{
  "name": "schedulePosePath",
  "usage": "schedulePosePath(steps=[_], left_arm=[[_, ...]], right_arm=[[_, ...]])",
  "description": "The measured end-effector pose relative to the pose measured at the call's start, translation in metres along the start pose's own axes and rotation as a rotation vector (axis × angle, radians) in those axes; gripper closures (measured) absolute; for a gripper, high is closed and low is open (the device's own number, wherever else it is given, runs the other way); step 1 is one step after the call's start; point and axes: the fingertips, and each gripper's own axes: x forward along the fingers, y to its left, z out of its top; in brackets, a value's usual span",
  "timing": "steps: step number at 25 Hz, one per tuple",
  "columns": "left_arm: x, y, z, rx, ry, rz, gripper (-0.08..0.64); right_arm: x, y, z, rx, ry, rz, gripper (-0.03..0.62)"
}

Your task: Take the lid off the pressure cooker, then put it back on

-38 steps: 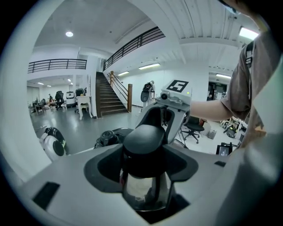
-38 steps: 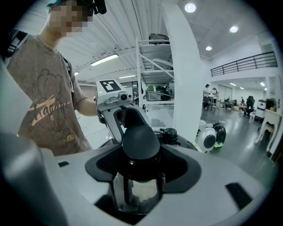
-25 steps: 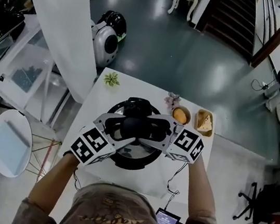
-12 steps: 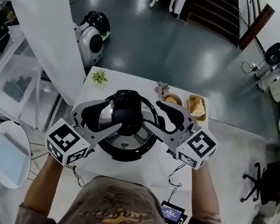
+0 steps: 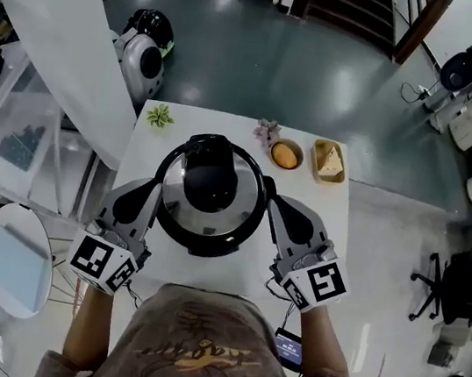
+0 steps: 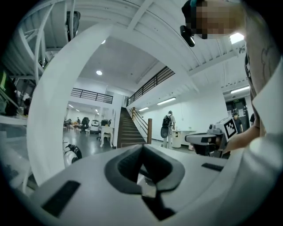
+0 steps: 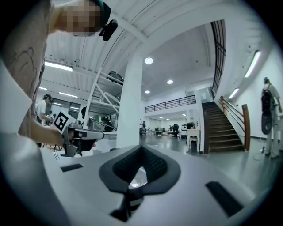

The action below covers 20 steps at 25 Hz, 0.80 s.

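The black pressure cooker (image 5: 209, 195) stands on the white table (image 5: 231, 273) with its steel lid and black handle (image 5: 211, 173) on top. My left gripper (image 5: 149, 185) hangs just left of the pot and my right gripper (image 5: 276, 202) just right of it, neither touching it. Both have just been closing and are now shut, with nothing between the jaws. In the left gripper view the shut left gripper (image 6: 142, 151) points level across the hall. The right gripper view shows the right gripper (image 7: 140, 152) shut the same way.
At the table's far edge stand a small green plant (image 5: 160, 114), a flower ornament (image 5: 267, 130), a bowl with orange food (image 5: 286, 155) and a tray with a sandwich (image 5: 330, 161). A white column (image 5: 57, 31) and a round side table (image 5: 16, 259) lie to the left.
Both grippers have left the lid handle, drawn apart and back toward the person to either side of the pot. Their jaws, open half a second ago, are now shut.
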Motion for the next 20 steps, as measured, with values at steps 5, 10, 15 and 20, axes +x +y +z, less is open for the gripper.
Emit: schedulePosePath(steps=[5, 10, 15, 20], left_arm=[[-0.011, 0.006, -0.02, -0.01, 0.015, 0.052, 0.554], [-0.017, 0.005, -0.033, -0.017, 0.018, 0.082, 0.555], [-0.02, 0.005, -0.039, -0.041, 0.031, 0.089, 0.554], [-0.019, 0.001, -0.045, -0.047, 0.05, 0.083, 0.555]], right_arm=[[-0.011, -0.007, -0.027, 0.055, 0.032, -0.093, 0.597], [-0.018, -0.006, -0.044, 0.062, 0.057, -0.131, 0.596], [-0.016, -0.003, -0.055, 0.07, 0.078, -0.129, 0.597], [-0.013, 0.002, -0.058, 0.084, 0.081, -0.117, 0.597]])
